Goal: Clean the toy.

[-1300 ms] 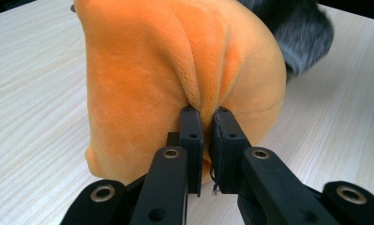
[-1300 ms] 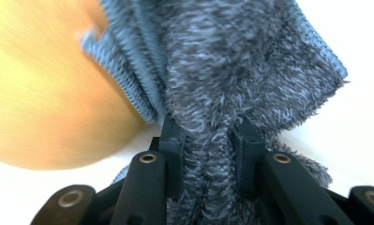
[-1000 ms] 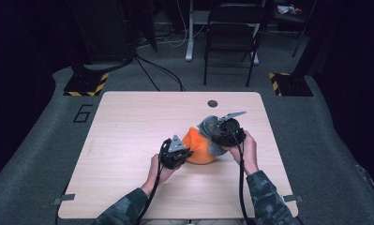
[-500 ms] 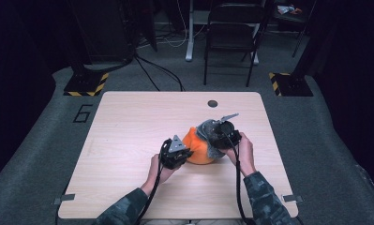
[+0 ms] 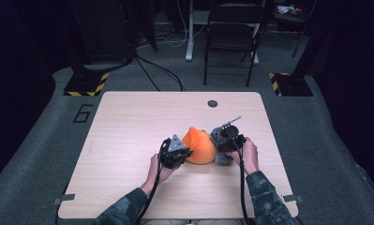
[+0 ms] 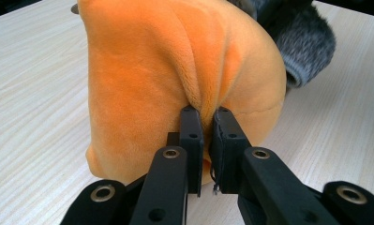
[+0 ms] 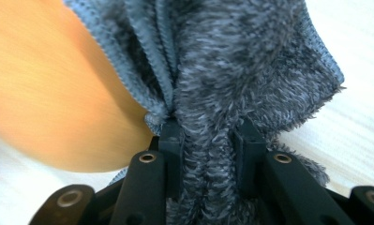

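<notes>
Both forearms reach in low over the tabletop (image 5: 128, 126). The left claw (image 6: 204, 117) pinches a fold of the orange plush (image 6: 175, 70); the right claw (image 7: 205, 133) clamps the grey fuzzy cloth (image 7: 250, 61) just beside it.

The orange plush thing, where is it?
In the high view the orange plush sits on the table's near middle, between both hand-held grippers, touching the grey fuzzy cloth.

- Left gripper (image 5: 175, 152): black body, grey three-cornered plate on top, black cable trailing back.
- Right gripper (image 5: 228, 138): black, black cable along the forearm.
- Jaws: black links with brass-coloured pivot pins and small screw holes.
- Sleeves (image 5: 269, 199): camouflage pattern.
</notes>
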Motion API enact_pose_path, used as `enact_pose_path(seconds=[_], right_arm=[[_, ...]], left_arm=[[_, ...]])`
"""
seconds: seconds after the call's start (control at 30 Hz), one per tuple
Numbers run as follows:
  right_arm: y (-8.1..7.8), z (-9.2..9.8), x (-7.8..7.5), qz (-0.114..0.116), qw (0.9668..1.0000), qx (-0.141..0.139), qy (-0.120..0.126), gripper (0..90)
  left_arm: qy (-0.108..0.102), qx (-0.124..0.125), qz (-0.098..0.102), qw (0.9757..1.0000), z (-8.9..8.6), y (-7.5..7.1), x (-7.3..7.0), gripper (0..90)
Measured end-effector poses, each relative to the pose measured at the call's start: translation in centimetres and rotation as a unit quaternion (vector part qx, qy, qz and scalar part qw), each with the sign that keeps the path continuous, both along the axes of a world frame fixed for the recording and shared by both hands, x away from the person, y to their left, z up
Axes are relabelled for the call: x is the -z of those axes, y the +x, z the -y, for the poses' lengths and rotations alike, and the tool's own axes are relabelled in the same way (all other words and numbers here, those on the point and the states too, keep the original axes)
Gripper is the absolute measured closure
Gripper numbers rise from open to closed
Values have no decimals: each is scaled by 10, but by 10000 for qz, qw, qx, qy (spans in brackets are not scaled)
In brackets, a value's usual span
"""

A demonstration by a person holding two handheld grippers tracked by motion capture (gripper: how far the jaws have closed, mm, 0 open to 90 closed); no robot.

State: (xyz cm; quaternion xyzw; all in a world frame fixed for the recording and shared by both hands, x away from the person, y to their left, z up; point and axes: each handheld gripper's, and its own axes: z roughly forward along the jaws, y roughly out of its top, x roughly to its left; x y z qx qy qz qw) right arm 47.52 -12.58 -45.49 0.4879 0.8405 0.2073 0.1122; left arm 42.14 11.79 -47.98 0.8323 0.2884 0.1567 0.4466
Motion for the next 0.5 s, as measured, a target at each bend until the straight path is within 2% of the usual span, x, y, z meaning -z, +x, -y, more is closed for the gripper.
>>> enact_pose_path(seconds=[0.1,0.2,0.27,0.33,0.4,0.5], right_arm=[[3,-1,16,-175,9996,37,-222,698],[5,-3,28,-322,9991,-2,-282,697],[5,-2,25,-268,9990,-59,-349,697],[4,-1,20,-222,9989,-2,-425,697],[3,2,13,-158,9992,40,-359,697],[0,6,-4,130,9996,69,-224,696]], left_arm=[[-14,-15,-11,10000,0,0,0,838],[-36,-45,4,10000,0,0,0,838],[-30,-52,35,10000,-1,1,0,837],[-35,-50,16,10000,-2,1,0,837],[-38,-78,21,10000,-2,1,0,836],[-77,-126,10,9999,-3,2,0,835]])
